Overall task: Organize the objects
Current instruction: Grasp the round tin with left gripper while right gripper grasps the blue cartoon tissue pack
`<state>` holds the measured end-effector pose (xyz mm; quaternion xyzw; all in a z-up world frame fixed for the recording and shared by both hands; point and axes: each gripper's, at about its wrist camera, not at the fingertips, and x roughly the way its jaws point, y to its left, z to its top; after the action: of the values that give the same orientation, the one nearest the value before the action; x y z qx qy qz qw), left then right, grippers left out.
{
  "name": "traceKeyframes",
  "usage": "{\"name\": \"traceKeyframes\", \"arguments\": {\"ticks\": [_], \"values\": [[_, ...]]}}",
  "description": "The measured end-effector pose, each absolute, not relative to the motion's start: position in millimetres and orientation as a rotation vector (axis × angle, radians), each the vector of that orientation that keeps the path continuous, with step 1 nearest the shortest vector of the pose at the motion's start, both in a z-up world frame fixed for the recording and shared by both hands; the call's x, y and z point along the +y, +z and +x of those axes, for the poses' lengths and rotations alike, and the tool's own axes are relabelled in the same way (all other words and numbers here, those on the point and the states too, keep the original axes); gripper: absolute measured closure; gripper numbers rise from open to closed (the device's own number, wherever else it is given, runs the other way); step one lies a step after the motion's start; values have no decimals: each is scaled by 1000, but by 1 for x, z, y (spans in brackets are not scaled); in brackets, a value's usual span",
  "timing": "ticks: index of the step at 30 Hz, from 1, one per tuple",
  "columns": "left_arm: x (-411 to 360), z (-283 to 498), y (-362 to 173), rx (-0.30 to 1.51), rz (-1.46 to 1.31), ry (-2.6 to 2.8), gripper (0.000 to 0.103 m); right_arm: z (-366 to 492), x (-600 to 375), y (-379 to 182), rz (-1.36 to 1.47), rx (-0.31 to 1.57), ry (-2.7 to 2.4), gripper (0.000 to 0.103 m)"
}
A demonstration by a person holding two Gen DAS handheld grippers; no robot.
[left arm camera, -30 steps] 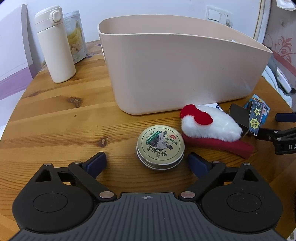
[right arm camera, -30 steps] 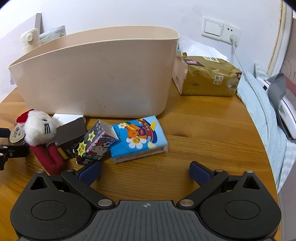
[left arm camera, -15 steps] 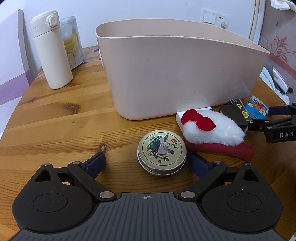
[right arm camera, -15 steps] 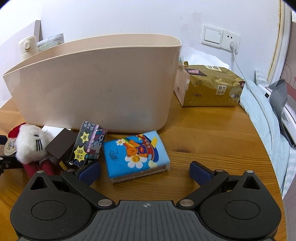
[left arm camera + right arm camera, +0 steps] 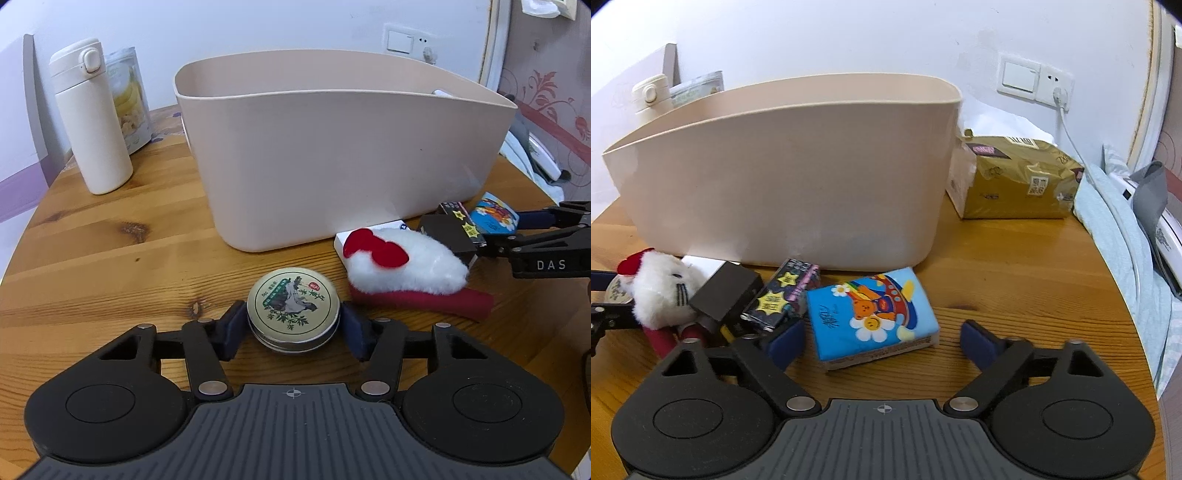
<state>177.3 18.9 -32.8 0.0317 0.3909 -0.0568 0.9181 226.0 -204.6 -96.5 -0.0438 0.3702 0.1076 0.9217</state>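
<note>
My left gripper [image 5: 293, 329] is shut on a round gold tin [image 5: 293, 308] that rests on the wooden table [image 5: 110, 266]. A white plush with a red bow [image 5: 402, 264] lies just right of it. My right gripper [image 5: 882, 341] is open around a blue tissue pack [image 5: 871, 314], its fingers either side of it. A dark star-printed carton [image 5: 783, 295] and a black box [image 5: 726, 291] lie to its left. The big beige bin [image 5: 343, 147] stands behind; it also shows in the right wrist view [image 5: 790, 170].
A white flask [image 5: 92, 118] and a snack bag [image 5: 129, 99] stand at the far left. A gold tissue package [image 5: 1015, 177] sits right of the bin. The table edge curves off at right beside a bed [image 5: 1126, 236].
My left gripper has closed its fingers onto the tin. My right gripper has moved forward so the blue tissue pack sits between its open fingers.
</note>
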Motion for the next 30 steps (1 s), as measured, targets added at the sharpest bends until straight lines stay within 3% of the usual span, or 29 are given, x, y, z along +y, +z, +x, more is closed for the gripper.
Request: {"name": "traceKeyframes", "arguments": {"ticks": [3, 10, 30], "values": [[20, 175, -32, 809, 63, -118, 47, 223, -199, -93, -103, 761, 239, 39], [25, 168, -31, 818, 57, -98, 47, 212, -184, -89, -213, 745, 228, 40], [41, 148, 1, 762, 15, -97, 47, 177, -204, -60, -168, 689, 196, 40]]}}
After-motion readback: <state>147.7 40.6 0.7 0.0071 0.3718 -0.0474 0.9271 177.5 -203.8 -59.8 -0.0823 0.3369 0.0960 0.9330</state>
